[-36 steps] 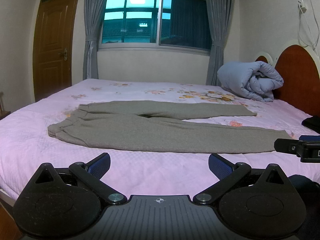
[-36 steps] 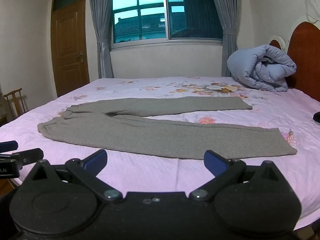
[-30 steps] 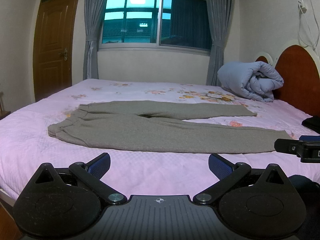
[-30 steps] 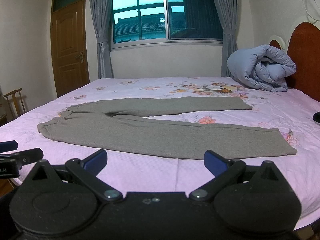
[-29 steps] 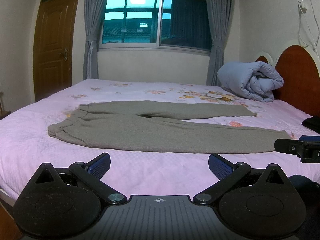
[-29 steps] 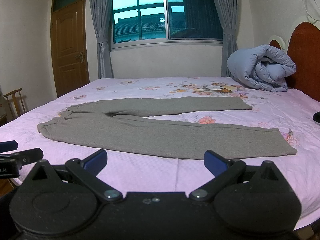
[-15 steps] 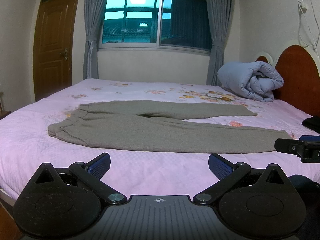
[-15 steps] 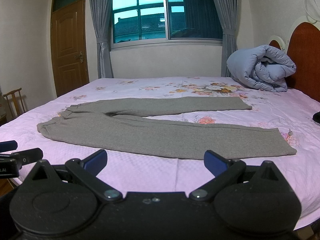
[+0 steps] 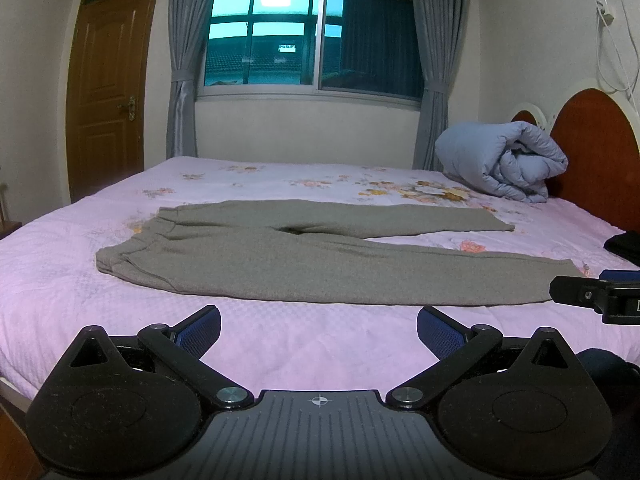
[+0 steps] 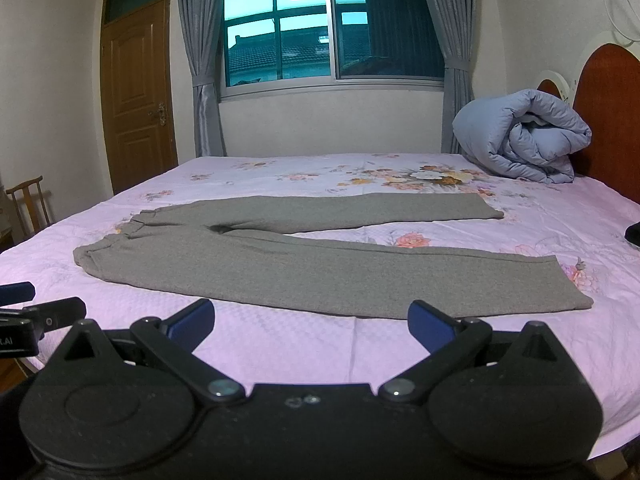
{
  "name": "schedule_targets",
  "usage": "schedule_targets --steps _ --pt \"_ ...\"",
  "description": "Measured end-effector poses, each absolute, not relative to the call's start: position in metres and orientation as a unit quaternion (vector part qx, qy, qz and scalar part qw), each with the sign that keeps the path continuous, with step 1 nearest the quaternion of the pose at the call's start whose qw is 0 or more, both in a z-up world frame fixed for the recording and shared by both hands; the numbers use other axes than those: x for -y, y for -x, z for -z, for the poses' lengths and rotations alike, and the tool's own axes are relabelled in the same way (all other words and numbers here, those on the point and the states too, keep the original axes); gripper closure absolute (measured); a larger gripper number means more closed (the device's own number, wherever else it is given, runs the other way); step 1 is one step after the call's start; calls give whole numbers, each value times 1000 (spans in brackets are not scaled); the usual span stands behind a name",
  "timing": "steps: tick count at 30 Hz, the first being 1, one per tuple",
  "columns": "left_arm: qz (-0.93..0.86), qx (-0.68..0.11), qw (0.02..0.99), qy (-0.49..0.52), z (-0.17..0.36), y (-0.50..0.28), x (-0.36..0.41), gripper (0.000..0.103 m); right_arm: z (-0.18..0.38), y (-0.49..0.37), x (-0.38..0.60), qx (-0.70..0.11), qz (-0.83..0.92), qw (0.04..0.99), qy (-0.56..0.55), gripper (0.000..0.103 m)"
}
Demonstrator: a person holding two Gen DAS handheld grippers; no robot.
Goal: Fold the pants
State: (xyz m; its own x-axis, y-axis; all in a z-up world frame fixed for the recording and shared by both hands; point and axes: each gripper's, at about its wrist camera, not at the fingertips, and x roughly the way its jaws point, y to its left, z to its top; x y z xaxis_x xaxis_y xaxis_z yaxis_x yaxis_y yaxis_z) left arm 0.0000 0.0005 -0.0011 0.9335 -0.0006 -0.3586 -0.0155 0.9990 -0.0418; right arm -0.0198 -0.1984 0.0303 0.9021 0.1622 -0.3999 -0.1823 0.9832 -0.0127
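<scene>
Grey pants point(image 9: 320, 256) lie flat and unfolded on the pink bed point(image 9: 280, 340), just beyond both sets of fingers. Left gripper point(image 9: 319, 326) and right gripper point(image 10: 311, 318) hover with fingers spread, holding nothing; every fold remains to be made.

Both wrist cameras sit low at the near edge of the pink floral bed point(image 9: 280, 344), facing the curtained window point(image 10: 332, 28), sharing nearly everything.
</scene>
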Motion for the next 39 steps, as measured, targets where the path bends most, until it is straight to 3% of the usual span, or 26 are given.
schedule_targets --steps 14,22,33,39 --pt "-4 -186 982 33 4 0 -6 0 -31 17 200 -208 -89 974 21 6" --pt "-7 -195 979 60 -8 -34 -56 0 -44 -2 229 -216 -79 973 0 6" --pt "-57 -193 978 56 -49 -198 -188 0 -127 -131 247 -155 -62 986 9 6" --pt "-75 -258 961 68 -20 -321 -249 0 -137 -222 242 -155 -48 986 31 6"
